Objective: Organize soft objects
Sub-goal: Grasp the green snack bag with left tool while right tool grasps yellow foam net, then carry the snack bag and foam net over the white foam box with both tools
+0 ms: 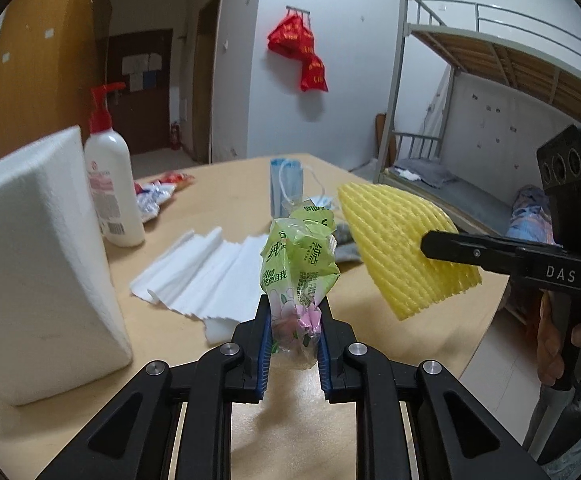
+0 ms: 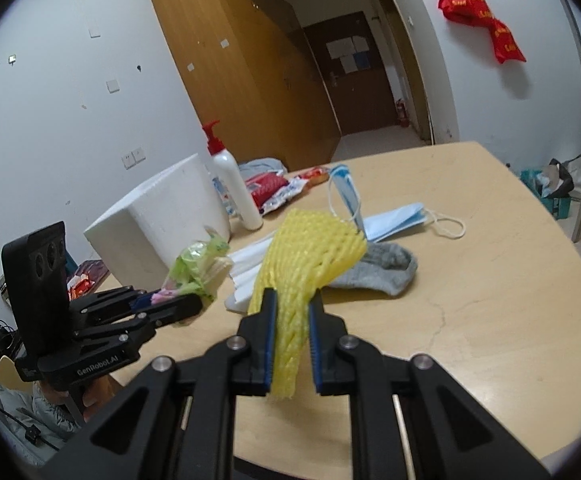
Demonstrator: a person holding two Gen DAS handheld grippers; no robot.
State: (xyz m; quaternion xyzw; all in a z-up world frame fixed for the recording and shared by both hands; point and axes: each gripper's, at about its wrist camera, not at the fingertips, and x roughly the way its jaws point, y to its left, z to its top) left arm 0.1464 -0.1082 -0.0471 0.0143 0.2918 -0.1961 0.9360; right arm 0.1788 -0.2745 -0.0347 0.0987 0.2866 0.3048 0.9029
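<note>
My left gripper [image 1: 293, 310] is shut on a crumpled green plastic tissue wrapper [image 1: 300, 258] and holds it above the table; it also shows in the right wrist view [image 2: 196, 262]. My right gripper [image 2: 292, 300] is shut on a yellow foam fruit net [image 2: 310, 248], held above the table; the net shows in the left wrist view [image 1: 402, 240]. A grey sock [image 2: 378, 272], blue face masks [image 2: 394, 222] and white paper tissues [image 1: 206, 268] lie on the table.
A white foam block [image 1: 38, 264] and a white pump bottle with a red top [image 1: 110, 176] stand at the left of the wooden table [image 2: 470, 320]. Red snack wrappers [image 2: 274, 188] lie behind them. A bunk bed [image 1: 490, 120] stands at the right.
</note>
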